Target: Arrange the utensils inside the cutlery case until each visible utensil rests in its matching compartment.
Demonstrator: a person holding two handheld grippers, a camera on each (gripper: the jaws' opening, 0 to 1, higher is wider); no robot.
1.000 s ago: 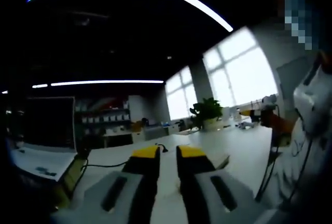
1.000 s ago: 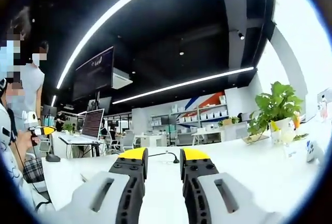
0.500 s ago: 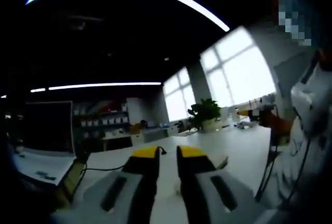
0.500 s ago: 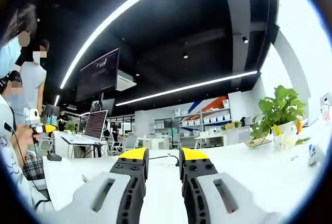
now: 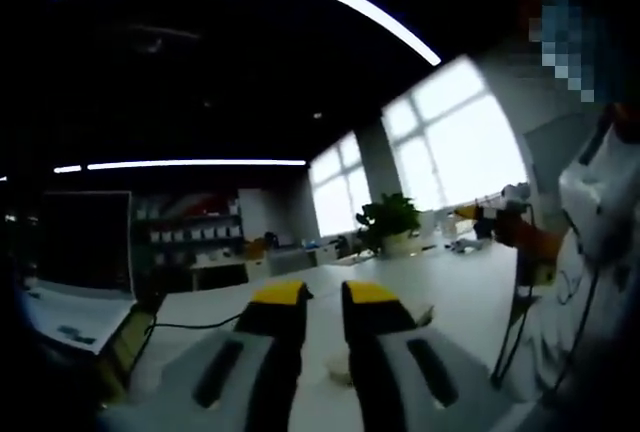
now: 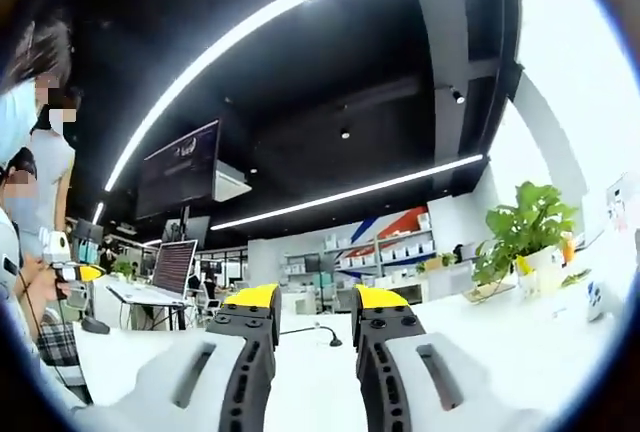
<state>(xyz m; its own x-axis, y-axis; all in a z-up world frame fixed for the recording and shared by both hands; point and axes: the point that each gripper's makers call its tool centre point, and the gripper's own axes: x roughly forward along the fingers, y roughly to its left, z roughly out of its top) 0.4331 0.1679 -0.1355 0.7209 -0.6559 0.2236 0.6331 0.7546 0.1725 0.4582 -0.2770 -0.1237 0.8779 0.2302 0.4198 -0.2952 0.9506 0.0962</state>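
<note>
The left gripper (image 5: 322, 294) is raised level above the white bench (image 5: 455, 282) in the left gripper view, its yellow-tipped jaws parted by a narrow gap with nothing between them. The view looks out across the room: a potted plant (image 5: 388, 220) stands at the far edge of the bench before tall windows (image 5: 445, 147), a dark cable (image 5: 195, 324) trails over the bench to the left, and a person in white (image 5: 590, 212) stands at the right, holding another yellow-tipped device. The cutlery case and the utensils cannot be located from this angle, so their place is unknown for now. In the right gripper view, the right gripper (image 6: 315, 300) is likewise held up and pointed at the horizon, jaws a little apart and holding nothing; beyond it are the bench (image 6: 520, 337), a potted plant (image 6: 522, 232) at the right, an open laptop (image 6: 172, 257) at the left, a hanging screen (image 6: 182, 167) and a person (image 6: 25, 202) at the left edge. Judging from this, the sorting has not begun. To do the step well, both grippers would need to tip down toward the bench until the case and utensils come into sight, then widen the jaws before approaching any handle, moving slowly so the case stays in frame.
</note>
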